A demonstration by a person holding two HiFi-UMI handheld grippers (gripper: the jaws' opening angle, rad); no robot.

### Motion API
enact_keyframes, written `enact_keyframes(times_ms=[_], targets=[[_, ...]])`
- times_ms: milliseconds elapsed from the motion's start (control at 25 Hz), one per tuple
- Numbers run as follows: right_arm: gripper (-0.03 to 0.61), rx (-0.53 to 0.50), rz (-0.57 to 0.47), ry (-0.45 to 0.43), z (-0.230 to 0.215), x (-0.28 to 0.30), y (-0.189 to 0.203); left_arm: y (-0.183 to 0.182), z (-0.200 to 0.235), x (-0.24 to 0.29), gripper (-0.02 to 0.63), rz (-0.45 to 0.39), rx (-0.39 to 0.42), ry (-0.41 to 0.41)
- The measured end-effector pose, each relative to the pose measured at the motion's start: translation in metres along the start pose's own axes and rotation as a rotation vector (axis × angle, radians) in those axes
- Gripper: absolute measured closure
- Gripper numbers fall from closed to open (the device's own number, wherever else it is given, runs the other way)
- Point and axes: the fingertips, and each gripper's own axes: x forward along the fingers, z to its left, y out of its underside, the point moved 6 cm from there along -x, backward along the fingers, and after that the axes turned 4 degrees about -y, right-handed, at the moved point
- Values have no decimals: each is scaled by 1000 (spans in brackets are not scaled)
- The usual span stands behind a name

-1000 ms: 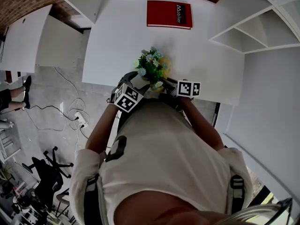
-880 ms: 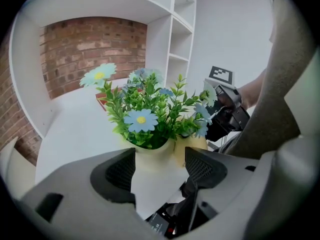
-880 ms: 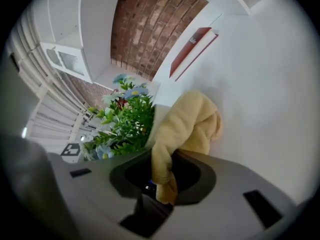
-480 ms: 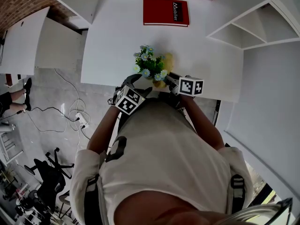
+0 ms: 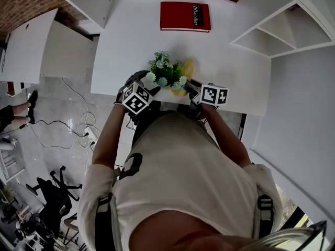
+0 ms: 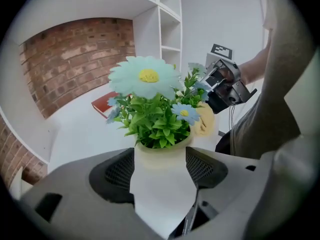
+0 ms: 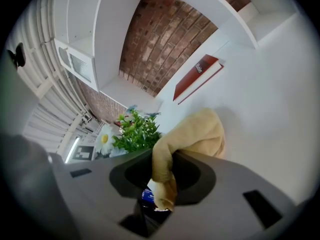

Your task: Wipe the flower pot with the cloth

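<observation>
A white flower pot (image 6: 161,176) with green leaves and pale blue daisies (image 6: 150,119) stands near the front edge of the white table (image 5: 230,72). My left gripper (image 6: 162,159) is shut on the pot, one pad against each side of it. The plant (image 5: 165,75) shows between both grippers in the head view. My right gripper (image 7: 165,169) is shut on a yellow cloth (image 7: 192,134), which bunches up beyond the jaws. The cloth (image 5: 185,70) lies against the pot's right side, and it (image 6: 205,121) shows behind the blooms in the left gripper view. The pot's lower part is hidden.
A red book (image 5: 185,16) lies flat at the far side of the table. White shelving (image 5: 285,20) stands at the right, and a brick wall (image 7: 167,39) runs behind. Cables lie on the floor (image 5: 73,114) to the left.
My left gripper has shifted left and away from me along the pot. The right gripper has risen a little with the cloth beside the plant.
</observation>
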Motion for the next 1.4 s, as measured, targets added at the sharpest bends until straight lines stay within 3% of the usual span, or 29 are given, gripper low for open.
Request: enact_keyframes(times_ms=[120,400,560,760,960,1160,1400], targets=[[477,27,34,9,-5,4,7,-3,-5,4,287,-15,-20,7],[477,49,132,28,-11,10,30,-7,-17,8,287,-71,-139,-72],[474,68,198,73,-19,8,41,-5,-13,4,287,-71,-156,-32],[474,45,182,79,-17,4,31,5,5,-8,287,-38,-118,45],[474,14,114,38,2,2,7,-3,11,-1,287,-35,-59,31],[474,15,66,19,6,2,2,-9,-3,10,287,-61,-82,29],[476,40,140,45,-3,6,31,-11,-15,12,287,-79,-141,-48]])
